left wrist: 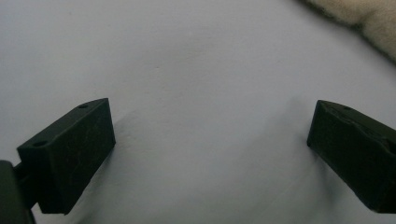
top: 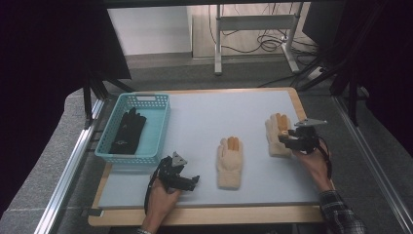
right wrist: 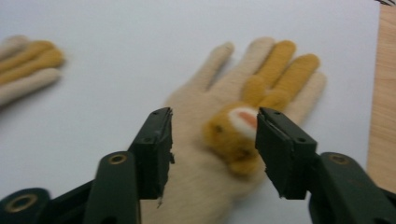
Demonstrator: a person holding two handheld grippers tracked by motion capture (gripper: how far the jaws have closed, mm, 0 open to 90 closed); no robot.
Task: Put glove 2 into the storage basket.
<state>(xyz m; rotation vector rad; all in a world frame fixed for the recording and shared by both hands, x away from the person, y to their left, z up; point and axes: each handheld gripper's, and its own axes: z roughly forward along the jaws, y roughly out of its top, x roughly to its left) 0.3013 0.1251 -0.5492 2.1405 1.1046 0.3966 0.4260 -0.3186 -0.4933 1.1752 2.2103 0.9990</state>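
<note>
Cream glove (right wrist: pixel 219 140) under right gripper (right wrist: pixel 212 149), jaws apart

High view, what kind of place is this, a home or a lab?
Likely a lab recording bench: a table walled by dark curtains, loose cables on the floor behind, and a person's handheld right gripper.

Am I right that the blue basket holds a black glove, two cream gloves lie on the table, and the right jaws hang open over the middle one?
Not quite. The right gripper hangs open over the right-hand cream glove, not the middle glove, as the high view shows. The basket does hold a black glove.
</note>
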